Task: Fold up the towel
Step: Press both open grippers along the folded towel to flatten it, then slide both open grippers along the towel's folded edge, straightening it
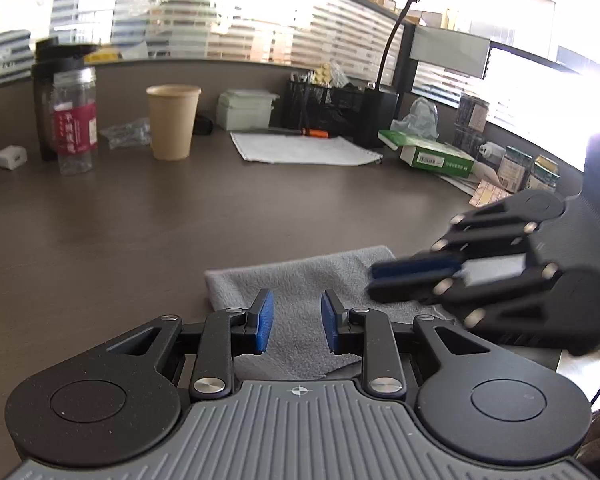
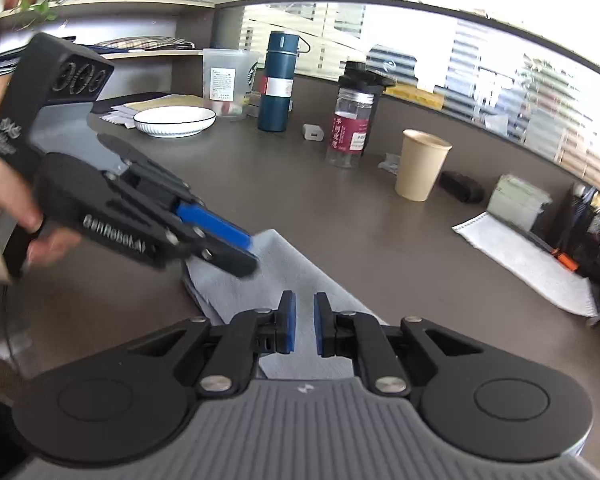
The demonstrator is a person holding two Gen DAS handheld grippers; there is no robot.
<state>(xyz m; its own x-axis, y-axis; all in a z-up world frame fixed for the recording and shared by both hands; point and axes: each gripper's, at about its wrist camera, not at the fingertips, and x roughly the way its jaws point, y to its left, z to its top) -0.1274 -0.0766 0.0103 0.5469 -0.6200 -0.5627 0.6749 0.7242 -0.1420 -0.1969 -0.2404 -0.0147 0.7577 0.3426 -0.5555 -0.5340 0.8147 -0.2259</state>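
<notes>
A grey towel (image 1: 300,280) lies folded on the dark desk near its front edge; it also shows in the right wrist view (image 2: 276,276). My left gripper (image 1: 297,320) hovers just above the towel with its blue pads apart and nothing between them. It shows from the side in the right wrist view (image 2: 236,248), over the towel's far left edge. My right gripper (image 2: 304,324) is over the towel's near part, pads a small gap apart and empty. In the left wrist view it (image 1: 384,276) is blurred at the towel's right edge.
On the desk stand a paper cup (image 1: 173,122), a clear jar with a red label (image 1: 75,120), a white cloth (image 1: 304,150), a green box (image 1: 432,154) and a white charger (image 1: 10,157). A white plate (image 2: 175,120) and a blue flask (image 2: 278,82) stand further back.
</notes>
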